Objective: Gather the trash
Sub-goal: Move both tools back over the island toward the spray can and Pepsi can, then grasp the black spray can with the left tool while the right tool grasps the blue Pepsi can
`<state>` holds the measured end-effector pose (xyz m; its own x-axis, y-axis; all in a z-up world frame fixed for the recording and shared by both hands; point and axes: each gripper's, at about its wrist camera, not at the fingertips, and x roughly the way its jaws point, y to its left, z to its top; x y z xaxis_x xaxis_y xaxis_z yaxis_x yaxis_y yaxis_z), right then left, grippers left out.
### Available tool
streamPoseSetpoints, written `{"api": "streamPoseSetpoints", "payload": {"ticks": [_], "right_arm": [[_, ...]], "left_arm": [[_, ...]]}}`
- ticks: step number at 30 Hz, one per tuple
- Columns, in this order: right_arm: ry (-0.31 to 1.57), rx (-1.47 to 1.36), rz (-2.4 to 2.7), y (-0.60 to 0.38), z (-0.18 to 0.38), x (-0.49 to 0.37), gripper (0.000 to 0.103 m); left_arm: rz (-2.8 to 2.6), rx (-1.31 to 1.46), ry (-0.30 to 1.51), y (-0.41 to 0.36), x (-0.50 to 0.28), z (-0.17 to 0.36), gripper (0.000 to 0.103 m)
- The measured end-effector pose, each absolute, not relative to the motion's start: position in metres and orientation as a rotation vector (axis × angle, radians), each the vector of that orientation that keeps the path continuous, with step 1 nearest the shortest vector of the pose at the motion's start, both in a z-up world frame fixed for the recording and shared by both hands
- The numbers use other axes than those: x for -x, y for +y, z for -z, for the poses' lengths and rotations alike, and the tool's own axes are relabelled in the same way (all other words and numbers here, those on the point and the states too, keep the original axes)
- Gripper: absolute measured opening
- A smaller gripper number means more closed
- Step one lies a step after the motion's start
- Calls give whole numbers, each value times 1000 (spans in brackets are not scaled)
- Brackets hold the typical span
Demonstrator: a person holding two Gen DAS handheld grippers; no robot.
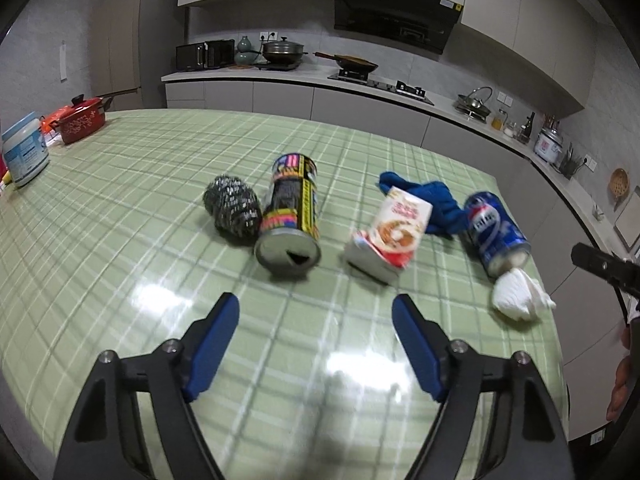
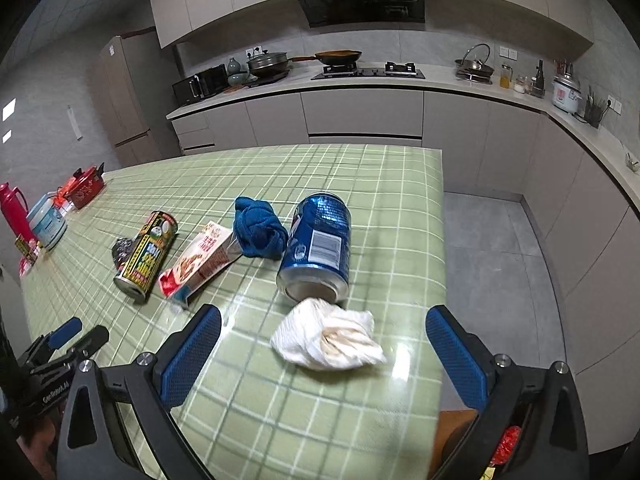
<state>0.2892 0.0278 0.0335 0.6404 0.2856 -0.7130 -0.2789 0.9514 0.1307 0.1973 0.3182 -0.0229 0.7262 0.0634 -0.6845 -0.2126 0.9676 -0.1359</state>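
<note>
On the green checked table (image 1: 120, 208) lie a black-and-yellow can (image 1: 290, 216), a white snack carton (image 1: 390, 234), a blue can (image 1: 494, 232) and a crumpled white tissue (image 1: 518, 296). My left gripper (image 1: 316, 312) is open and empty, just in front of the black can. In the right wrist view my right gripper (image 2: 324, 328) is open and empty, its jaws either side of the tissue (image 2: 326, 338). Behind it lie the blue can (image 2: 318, 248), the carton (image 2: 198, 264) and the black can (image 2: 146, 256).
A steel scourer (image 1: 232, 210) lies left of the black can and a blue cloth (image 1: 434, 200) behind the carton. A red pot (image 1: 82, 120) and a white tub (image 1: 24, 154) stand at the far left. The table's right edge (image 2: 442, 240) drops to the floor.
</note>
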Motion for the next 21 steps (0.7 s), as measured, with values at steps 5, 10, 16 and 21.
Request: {"api": "streamPoseSetpoints", "payload": {"ticks": [5,10,16,21], "right_arm": [[832,-8,-312,41,-28,-312,97],[858,-4,-304,54,-17,-339,94],[890,9,-292,69,-3,-367,94],[916,9,-289,75,8,-384,94]], "left_arm": [[-146,210,760,331,-228,27,68],[-146,210,776,342,-256,32,65],[-124,209,824,351,-285,40,65],[-111,190,854,349,-304,47,65]]}}
